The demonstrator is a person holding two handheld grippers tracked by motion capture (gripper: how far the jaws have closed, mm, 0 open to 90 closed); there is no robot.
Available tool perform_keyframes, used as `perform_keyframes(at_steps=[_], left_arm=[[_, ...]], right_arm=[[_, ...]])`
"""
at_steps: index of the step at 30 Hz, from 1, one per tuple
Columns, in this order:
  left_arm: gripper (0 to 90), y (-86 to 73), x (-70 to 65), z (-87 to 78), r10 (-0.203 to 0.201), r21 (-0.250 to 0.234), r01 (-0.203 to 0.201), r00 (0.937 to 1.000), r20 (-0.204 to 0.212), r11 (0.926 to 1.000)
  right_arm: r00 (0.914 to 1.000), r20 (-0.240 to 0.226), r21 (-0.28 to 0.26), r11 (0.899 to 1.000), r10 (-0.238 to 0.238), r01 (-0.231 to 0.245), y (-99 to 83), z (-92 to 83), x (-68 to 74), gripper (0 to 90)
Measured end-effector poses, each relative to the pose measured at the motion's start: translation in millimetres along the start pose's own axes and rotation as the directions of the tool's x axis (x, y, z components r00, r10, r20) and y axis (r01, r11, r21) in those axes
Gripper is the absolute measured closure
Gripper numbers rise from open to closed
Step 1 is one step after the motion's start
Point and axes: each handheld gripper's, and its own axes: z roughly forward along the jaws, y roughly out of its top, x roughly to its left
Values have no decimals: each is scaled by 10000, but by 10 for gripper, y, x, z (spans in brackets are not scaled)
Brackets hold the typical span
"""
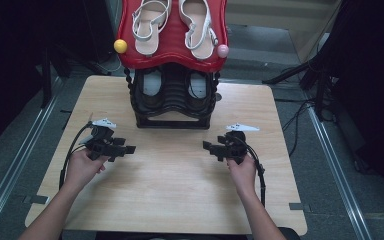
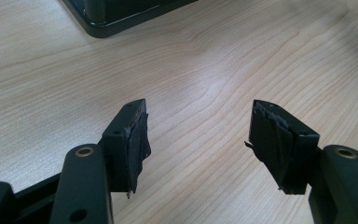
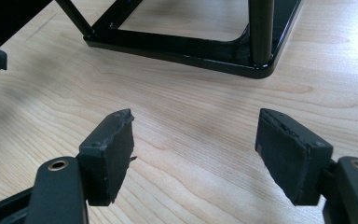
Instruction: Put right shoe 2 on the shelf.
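- The black shoe rack stands at 12 o'clock on the wooden bench; its red top tray carries a pair of white strappy sandals, side by side.
- On the shelf below sits a pair of dark shoes (details too shadowed to tell).
- The left gripper hovers at 9 o'clock, jaws spread wide, holding nothing.
- The right gripper at 3 o'clock is likewise released, near the rack's base.

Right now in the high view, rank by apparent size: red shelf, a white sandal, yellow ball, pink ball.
1. red shelf
2. white sandal
3. yellow ball and pink ball: look alike, no ranking between them.
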Motion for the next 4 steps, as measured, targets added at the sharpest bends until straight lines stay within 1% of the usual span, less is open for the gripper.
perform_keyframes(at_steps=[4], left_arm=[[376,1,1,2,26,23,-26,10000,22,10000]], right_arm=[[10000,29,-62,10000,-37,37,2,-2,-13,288]])
